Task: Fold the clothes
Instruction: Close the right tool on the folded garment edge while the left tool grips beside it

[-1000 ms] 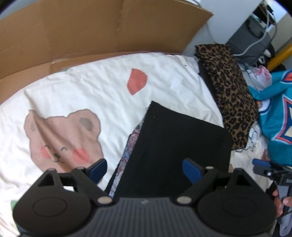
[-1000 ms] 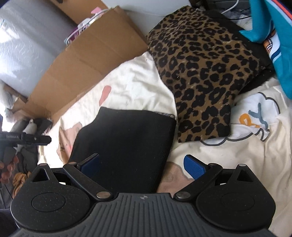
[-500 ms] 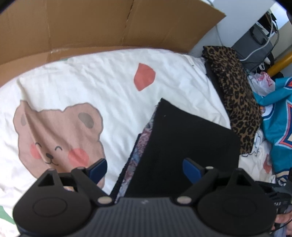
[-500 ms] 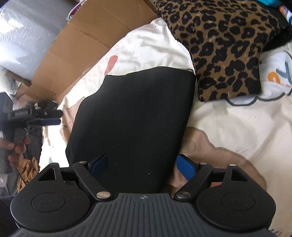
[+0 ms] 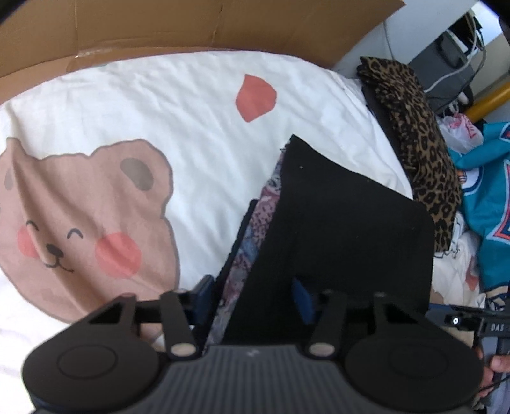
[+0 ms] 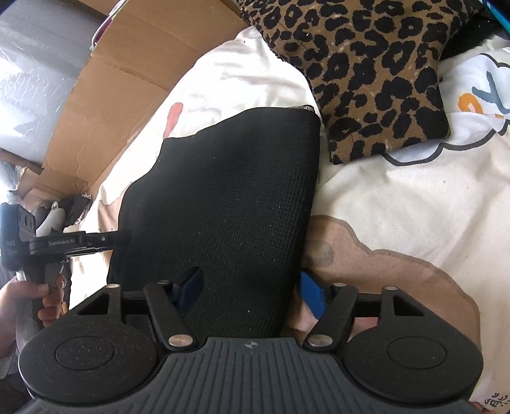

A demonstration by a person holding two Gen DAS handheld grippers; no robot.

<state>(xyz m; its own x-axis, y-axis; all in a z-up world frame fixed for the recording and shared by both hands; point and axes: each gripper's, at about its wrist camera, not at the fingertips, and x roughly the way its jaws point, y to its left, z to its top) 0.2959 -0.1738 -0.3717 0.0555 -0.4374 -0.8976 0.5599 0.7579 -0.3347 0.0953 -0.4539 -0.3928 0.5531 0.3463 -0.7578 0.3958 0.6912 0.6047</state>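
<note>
A folded black garment (image 5: 344,229) lies flat on the bear-print bed sheet (image 5: 79,207), with a patterned layer (image 5: 264,216) showing along its left edge. My left gripper (image 5: 253,297) is open and straddles the garment's near left corner, one blue pad on each side of the patterned edge. In the right wrist view the same black garment (image 6: 229,191) runs between the pads of my right gripper (image 6: 250,289), which is open over the near right edge. A hand (image 6: 47,296) holds the left tool at the left.
A folded leopard-print garment (image 6: 376,79) lies just beyond the black one on the right. A teal jersey (image 5: 491,197) is heaped further right. A cardboard sheet (image 5: 191,22) stands along the far edge of the bed. White sheet stretches left of the garment.
Both grippers have dropped forward onto the black garment's near edge. The left gripper's fingers have come noticeably closer together, the right's slightly.
</note>
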